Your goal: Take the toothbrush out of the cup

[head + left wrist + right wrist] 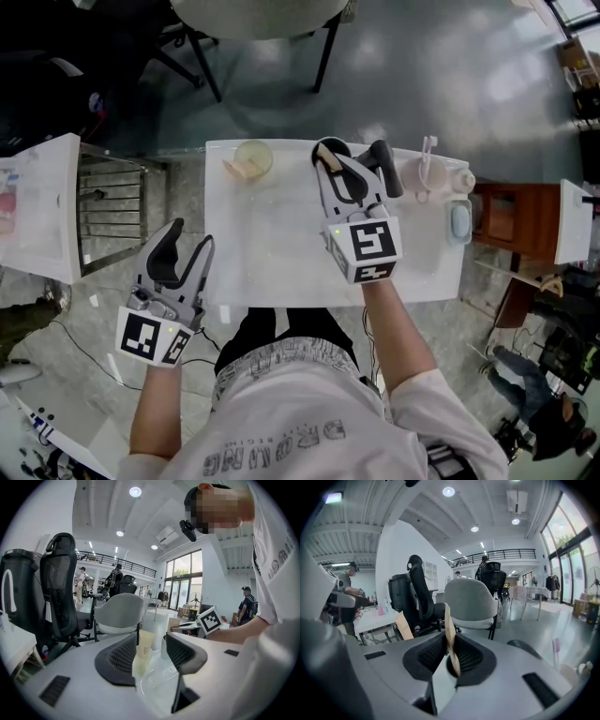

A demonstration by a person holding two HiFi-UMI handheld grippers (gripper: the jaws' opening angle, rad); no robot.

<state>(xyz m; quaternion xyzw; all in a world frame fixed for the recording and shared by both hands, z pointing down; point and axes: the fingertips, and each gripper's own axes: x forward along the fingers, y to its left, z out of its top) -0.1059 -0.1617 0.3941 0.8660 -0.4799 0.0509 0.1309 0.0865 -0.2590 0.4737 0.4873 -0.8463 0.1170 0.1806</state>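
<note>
right gripper [354,152] is pinching the flat beige wooden toothbrush [450,637] by its handle, which stands in the grey cup [164,647] at the white table's [272,244] far edge. grasp looks made. next, a straight lift clear of the rim. left gripper [190,238] hangs spread, holding nothing, near left.

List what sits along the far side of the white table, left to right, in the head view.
From the left: clear cup → wooden toothbrush, pinched in the right gripper → pink-and-white toothbrush → white bottle.
</note>
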